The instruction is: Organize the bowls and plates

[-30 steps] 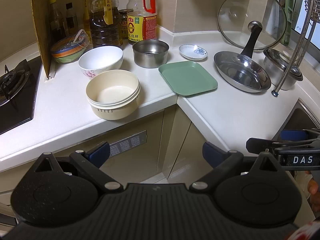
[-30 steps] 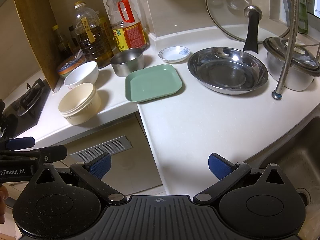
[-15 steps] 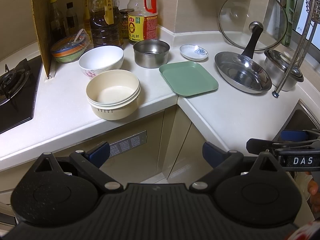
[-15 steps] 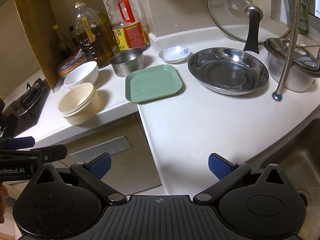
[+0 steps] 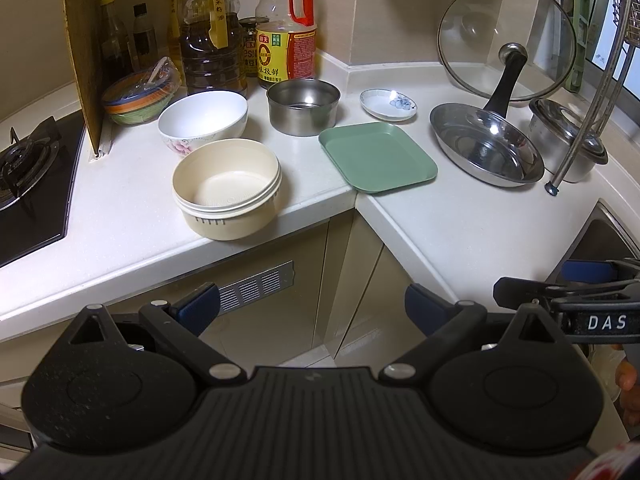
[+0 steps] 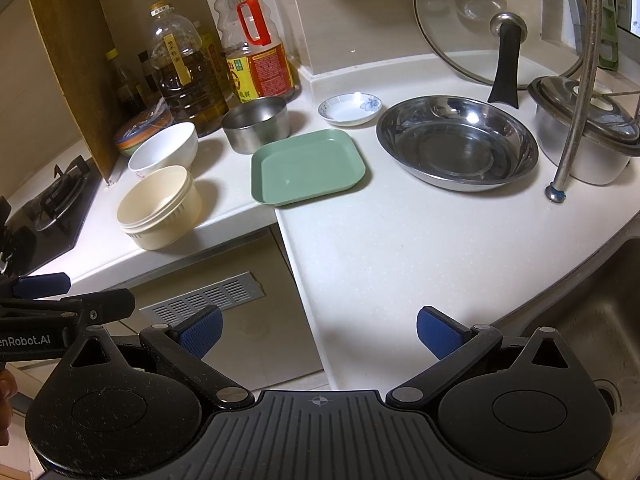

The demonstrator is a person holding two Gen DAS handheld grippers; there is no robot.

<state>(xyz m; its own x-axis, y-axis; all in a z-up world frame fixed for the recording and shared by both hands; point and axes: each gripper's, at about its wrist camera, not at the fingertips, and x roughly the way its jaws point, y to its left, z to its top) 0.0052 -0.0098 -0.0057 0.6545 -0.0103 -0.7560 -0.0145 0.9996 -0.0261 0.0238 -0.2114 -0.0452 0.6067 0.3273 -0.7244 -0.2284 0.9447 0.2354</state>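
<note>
- Left gripper [image 5: 312, 300]: jaws spread wide, holding nothing, hanging in front of the cabinet below the bench [image 5: 420, 216] edge.
- Right gripper [image 6: 318, 330]: likewise spread and empty, over the bare near part of the bench beside the sink [image 6: 592, 320].
- Cream bowl [image 5: 227, 188]: nearest dish, upright at the bench edge.
- White bowl [image 5: 203, 120]: just behind the cream bowl, near the gas hob [image 5: 28, 184].
- Green square plate [image 5: 377, 156]: flat at the corner of the bench.
- Steel bowl [image 5: 303, 106]: just behind the green plate.
- Wide steel dish [image 6: 457, 142]: right of the green plate.
- Small flowered saucer [image 6: 350, 109]: behind, between steel bowl and steel dish.
- Oil bottles [image 6: 256, 44]: against the wall.
</note>
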